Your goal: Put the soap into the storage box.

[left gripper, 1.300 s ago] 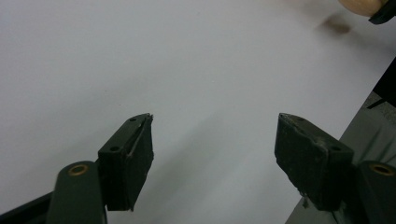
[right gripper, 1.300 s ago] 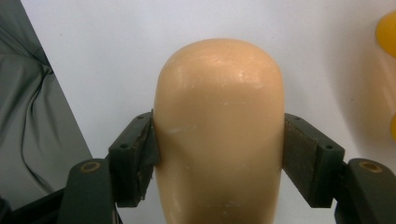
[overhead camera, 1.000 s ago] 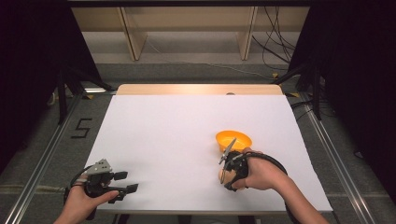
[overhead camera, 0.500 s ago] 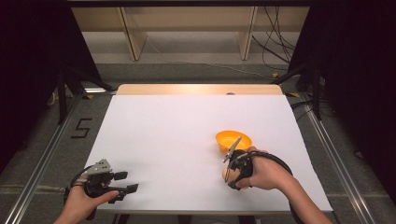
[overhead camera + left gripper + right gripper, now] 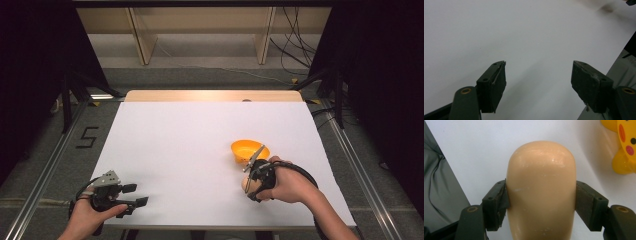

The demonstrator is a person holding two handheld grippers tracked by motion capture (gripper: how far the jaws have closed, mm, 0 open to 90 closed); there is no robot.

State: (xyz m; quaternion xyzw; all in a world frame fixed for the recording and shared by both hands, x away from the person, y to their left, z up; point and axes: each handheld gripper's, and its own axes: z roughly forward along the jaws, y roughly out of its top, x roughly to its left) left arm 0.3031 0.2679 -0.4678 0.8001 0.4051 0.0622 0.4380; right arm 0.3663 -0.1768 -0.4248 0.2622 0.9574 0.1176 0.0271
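Note:
A peach-coloured, egg-shaped object [image 5: 541,187] is clamped between both jaws of my right gripper [image 5: 541,197], which is shut on it. From the high view, that gripper [image 5: 248,182] sits at the front right of the white table [image 5: 190,145], just on the near side of an orange bowl [image 5: 249,149]. A bit of the egg-shaped object [image 5: 244,184] peeks out at the gripper's left. The bowl's yellow rim with red dots [image 5: 625,142] appears at the top right of the right gripper view. My left gripper [image 5: 136,195] rests at the front left, open, with bare white surface between its jaws [image 5: 539,75].
A wooden strip [image 5: 210,95] runs along the table's far edge, with a small dark spot [image 5: 246,100] on it. Metal rails [image 5: 45,170] flank the table on both sides. Shelving legs and cables stand beyond the far end.
My right gripper, with the egg-shaped object in it, has shifted slightly to the right beside the bowl. The left gripper has stayed put.

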